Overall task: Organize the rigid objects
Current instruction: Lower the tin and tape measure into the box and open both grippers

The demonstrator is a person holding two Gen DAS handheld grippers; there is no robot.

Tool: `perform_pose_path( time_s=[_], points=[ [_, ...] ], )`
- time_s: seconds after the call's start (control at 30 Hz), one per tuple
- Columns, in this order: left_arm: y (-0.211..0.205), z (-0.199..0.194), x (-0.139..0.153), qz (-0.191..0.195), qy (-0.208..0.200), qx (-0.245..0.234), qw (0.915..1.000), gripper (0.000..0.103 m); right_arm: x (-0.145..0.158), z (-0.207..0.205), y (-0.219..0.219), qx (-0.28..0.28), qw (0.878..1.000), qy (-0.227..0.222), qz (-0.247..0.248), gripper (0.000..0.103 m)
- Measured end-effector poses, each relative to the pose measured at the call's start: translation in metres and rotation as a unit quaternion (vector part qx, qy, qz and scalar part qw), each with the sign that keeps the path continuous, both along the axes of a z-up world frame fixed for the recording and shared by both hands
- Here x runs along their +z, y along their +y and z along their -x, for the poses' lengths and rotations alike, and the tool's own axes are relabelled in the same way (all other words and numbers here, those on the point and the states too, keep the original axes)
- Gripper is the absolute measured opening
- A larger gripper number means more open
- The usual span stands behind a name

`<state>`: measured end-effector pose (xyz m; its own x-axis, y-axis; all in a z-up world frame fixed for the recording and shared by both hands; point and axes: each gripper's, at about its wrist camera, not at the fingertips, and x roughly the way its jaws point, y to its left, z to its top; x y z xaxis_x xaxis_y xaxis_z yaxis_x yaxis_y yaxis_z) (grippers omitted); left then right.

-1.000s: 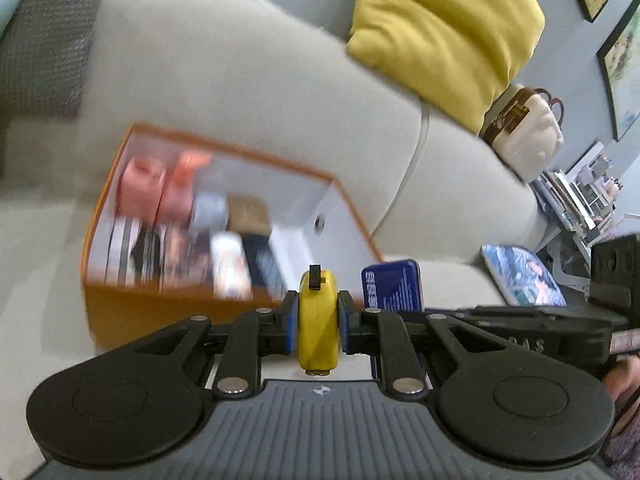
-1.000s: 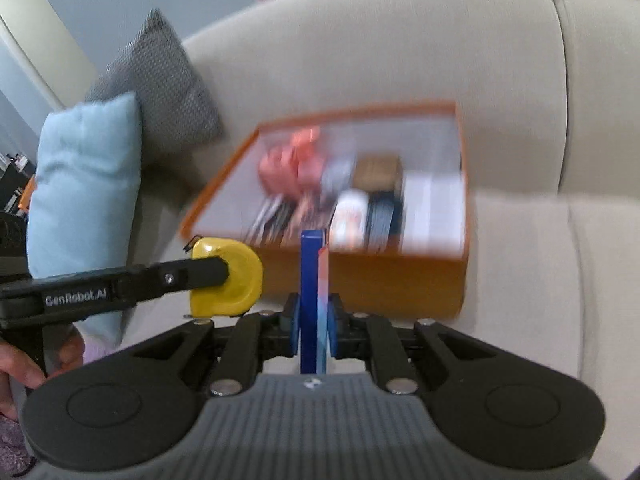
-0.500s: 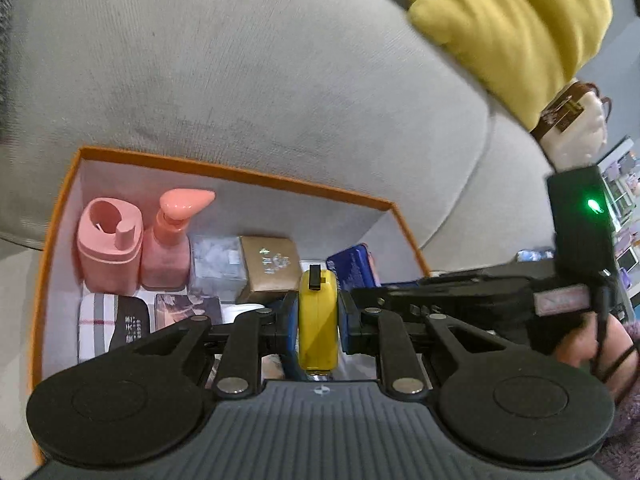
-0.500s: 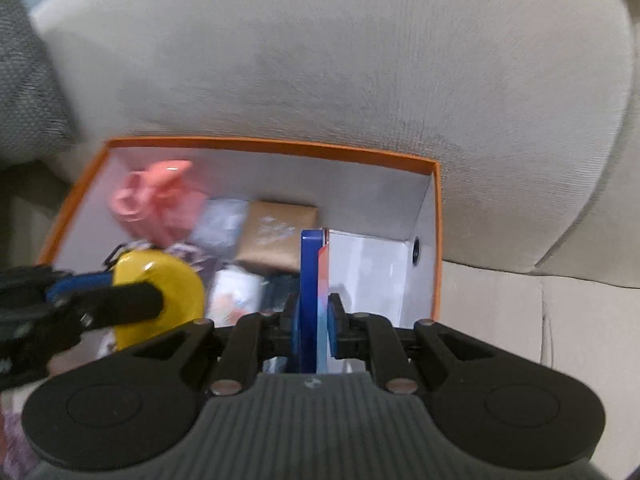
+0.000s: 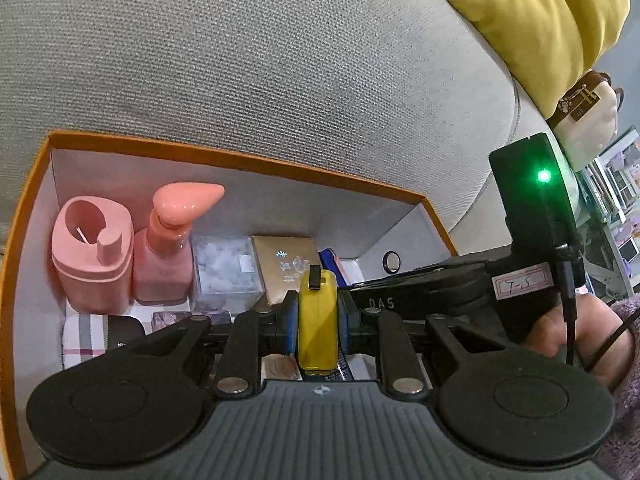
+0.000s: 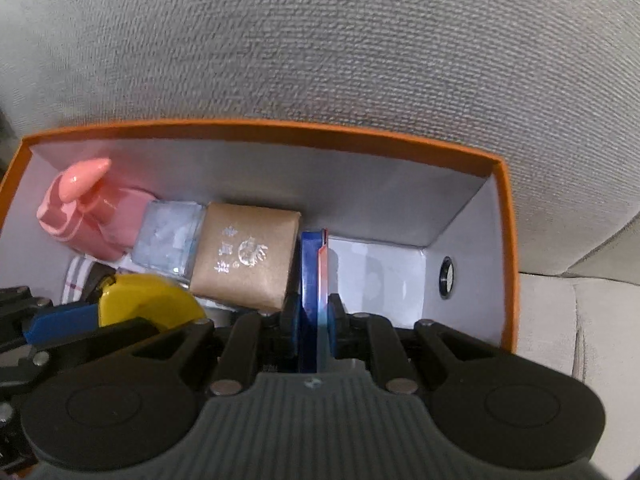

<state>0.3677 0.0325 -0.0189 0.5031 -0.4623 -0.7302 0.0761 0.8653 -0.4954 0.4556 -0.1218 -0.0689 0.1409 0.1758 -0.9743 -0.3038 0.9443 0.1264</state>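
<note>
My left gripper [image 5: 318, 320] is shut on a yellow tape measure [image 5: 318, 324], held over the orange box [image 5: 240, 162] on the sofa. My right gripper [image 6: 314, 314] is shut on a thin blue tin [image 6: 310, 280], held on edge and lowered into the box's bare right end beside a brown foil box [image 6: 248, 256]. In the right wrist view the tape measure [image 6: 148, 306] and the left gripper's blue pad [image 6: 60, 322] show at the lower left. In the left wrist view the right gripper's body [image 5: 528, 220] comes in from the right, held by a hand [image 5: 568, 328].
Inside the box stand a pink holder [image 5: 92, 248], a pink pump bottle [image 5: 164, 256], a clear case [image 5: 226, 268] and flat packets along the near side. The grey sofa back [image 6: 320, 40] rises right behind the box. A yellow cushion [image 5: 532, 12] and a cream bag [image 5: 584, 112] sit upper right.
Both grippers have come forward and down from in front of the box to over and into it, each still holding its object. The right gripper now tilts more steeply downward.
</note>
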Motion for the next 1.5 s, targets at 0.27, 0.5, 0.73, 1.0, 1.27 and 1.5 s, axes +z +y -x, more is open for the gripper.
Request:
perform_pose_path(
  time_s=[0.27,0.5,0.73,1.0,1.27,1.5],
  points=[
    [0.001,0.003,-0.001,0.002,0.005,0.003,1.0000,0.021,0.009,0.007,0.013,0.048,0.997,-0.026,0.058,0.017],
    [-0.001,0.006,0.003,0.007,0.006,0.001,1.0000,0.021,0.035,0.022,0.009,0.051,0.996,-0.040,0.058,0.017],
    [-0.019,0.006,0.010,0.034,0.015,-0.011,0.9993,0.021,0.080,0.042,-0.017,0.023,0.993,-0.114,0.023,0.017],
    [-0.068,-0.009,-0.018,0.039,0.094,-0.027,0.9945,0.021,0.105,0.053,-0.074,-0.026,0.984,-0.176,0.004,0.021],
    [-0.086,-0.026,-0.050,0.043,0.186,-0.001,0.9816,0.021,0.089,0.066,-0.091,-0.023,0.987,-0.159,-0.008,0.021],
    [-0.094,-0.035,-0.055,0.018,0.222,-0.006,0.9749,0.023,0.087,0.074,-0.095,-0.022,0.988,-0.153,-0.010,0.021]
  ],
)
